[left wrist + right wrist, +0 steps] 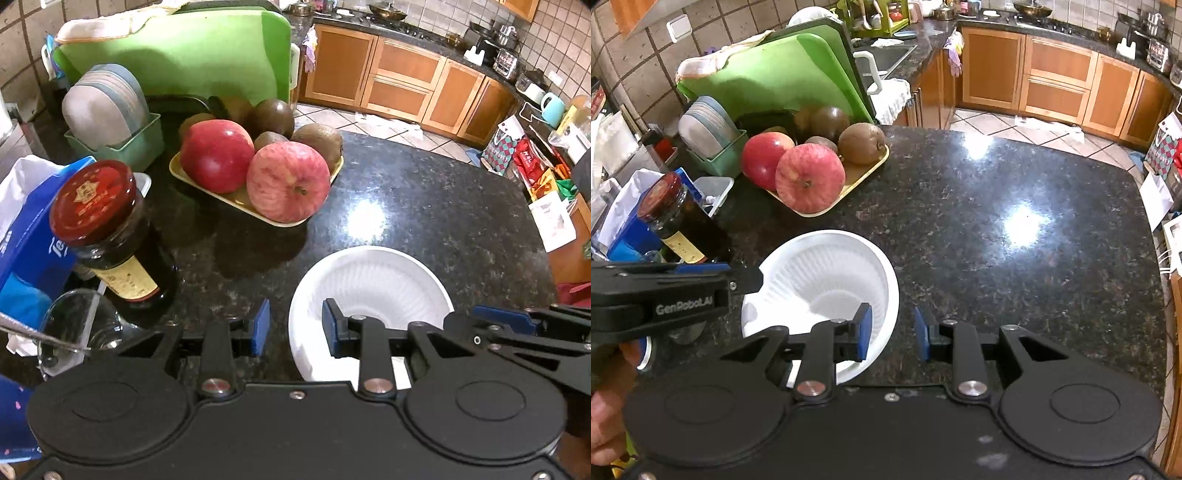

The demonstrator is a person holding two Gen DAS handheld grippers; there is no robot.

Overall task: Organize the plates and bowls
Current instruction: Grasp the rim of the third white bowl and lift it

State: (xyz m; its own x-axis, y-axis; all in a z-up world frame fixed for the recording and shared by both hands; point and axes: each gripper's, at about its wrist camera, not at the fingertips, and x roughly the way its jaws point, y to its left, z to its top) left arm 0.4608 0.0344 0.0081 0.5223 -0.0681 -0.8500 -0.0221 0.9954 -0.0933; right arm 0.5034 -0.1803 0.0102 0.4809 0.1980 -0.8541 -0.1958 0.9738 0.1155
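Fingers (261, 326) straddle bowl (369, 273) rim | jar (110, 236), fruit tray (221, 199) nearby

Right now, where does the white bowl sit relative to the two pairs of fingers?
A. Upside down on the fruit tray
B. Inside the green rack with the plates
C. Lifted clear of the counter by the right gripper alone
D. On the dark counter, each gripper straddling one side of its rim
D: the white bowl rests upright on the counter, with the left gripper and right gripper each having one finger inside its rim.
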